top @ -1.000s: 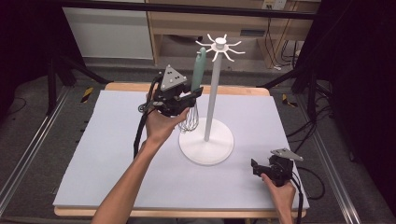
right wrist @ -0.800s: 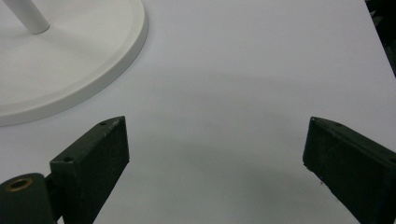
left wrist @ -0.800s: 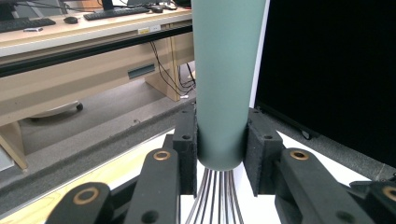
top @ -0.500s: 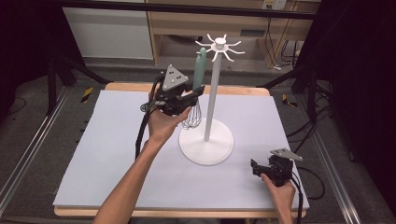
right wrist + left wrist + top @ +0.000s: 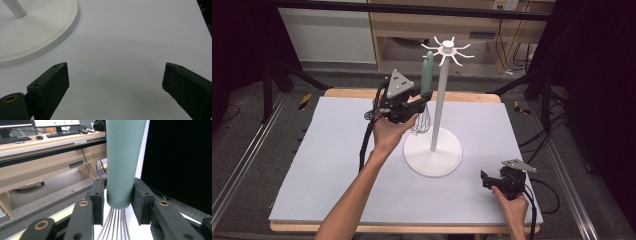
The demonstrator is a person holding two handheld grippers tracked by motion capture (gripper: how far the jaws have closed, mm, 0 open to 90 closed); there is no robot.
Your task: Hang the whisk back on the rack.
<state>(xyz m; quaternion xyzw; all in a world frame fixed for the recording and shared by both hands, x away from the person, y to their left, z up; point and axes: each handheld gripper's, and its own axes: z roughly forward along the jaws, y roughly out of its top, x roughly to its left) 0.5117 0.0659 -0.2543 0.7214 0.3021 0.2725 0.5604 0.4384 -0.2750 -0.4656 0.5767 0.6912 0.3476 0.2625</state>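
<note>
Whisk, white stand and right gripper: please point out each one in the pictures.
whisk (image 5: 123,162), left gripper view, on its green handle.
white stand (image 5: 433,155), high view, on its round base.
right gripper (image 5: 484,179), high view, between its fingertips, low over the table.

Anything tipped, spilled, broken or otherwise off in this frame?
Nothing stands out. The left gripper holds the whisk upright by the base of its green handle, beside the white hook stand, which stands straight. The right gripper rests open over the bare mat.
</note>
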